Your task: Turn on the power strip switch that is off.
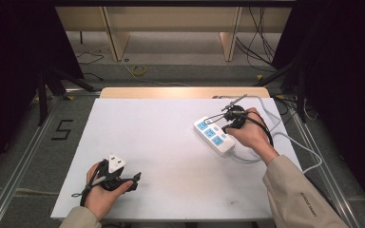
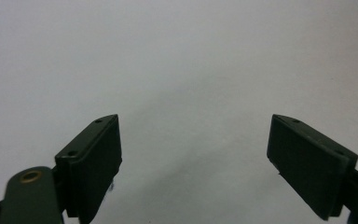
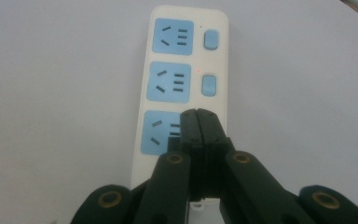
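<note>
White table (image 1: 171,142), right gripper (image 3: 198,116) jaws pressed together over power strip (image 3: 182,70), left gripper (image 2: 193,154) spread wide, well apart.

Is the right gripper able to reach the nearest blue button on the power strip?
Probably yes. The right gripper has its jaws pressed together right above the power strip, over the spot where that third button would be, and no plug or other thing lies between them. Whether it touches yet I cannot tell.
</note>
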`<action>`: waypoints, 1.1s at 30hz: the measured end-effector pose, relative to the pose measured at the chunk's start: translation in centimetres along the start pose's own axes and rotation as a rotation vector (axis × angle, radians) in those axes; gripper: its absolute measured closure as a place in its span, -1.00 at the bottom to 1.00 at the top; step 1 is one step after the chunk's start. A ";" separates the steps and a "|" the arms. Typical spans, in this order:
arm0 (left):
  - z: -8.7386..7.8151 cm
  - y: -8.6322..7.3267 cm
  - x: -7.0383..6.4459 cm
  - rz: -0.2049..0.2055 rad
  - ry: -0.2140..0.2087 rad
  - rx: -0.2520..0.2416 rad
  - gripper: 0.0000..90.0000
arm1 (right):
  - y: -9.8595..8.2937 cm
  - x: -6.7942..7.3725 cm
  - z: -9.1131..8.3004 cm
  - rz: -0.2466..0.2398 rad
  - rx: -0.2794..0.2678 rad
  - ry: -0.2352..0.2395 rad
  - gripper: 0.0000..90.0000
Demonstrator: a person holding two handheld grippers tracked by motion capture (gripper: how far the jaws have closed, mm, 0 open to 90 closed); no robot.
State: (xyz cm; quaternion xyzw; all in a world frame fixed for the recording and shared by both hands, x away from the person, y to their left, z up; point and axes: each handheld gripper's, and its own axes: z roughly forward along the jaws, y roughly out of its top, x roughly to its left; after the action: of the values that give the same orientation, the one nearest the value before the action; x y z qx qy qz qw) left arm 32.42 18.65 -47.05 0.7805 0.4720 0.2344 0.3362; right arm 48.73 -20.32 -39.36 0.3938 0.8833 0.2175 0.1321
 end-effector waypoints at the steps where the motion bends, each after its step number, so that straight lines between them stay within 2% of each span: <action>1: 0.0 0.0 0.0 0.000 0.000 0.000 -0.61 | 0.1 0.0 0.0 0.001 0.002 0.000 1.00; 33: 0.0 0.0 0.0 0.002 -0.003 0.000 -0.61 | 2.0 -1.1 2.1 0.018 0.033 -0.002 1.00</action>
State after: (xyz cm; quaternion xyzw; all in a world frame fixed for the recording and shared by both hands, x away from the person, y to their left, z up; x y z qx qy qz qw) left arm 32.42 18.61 -47.03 0.7814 0.4708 0.2336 0.3366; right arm 51.52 -19.38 -40.13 0.4040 0.8831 0.2034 0.1247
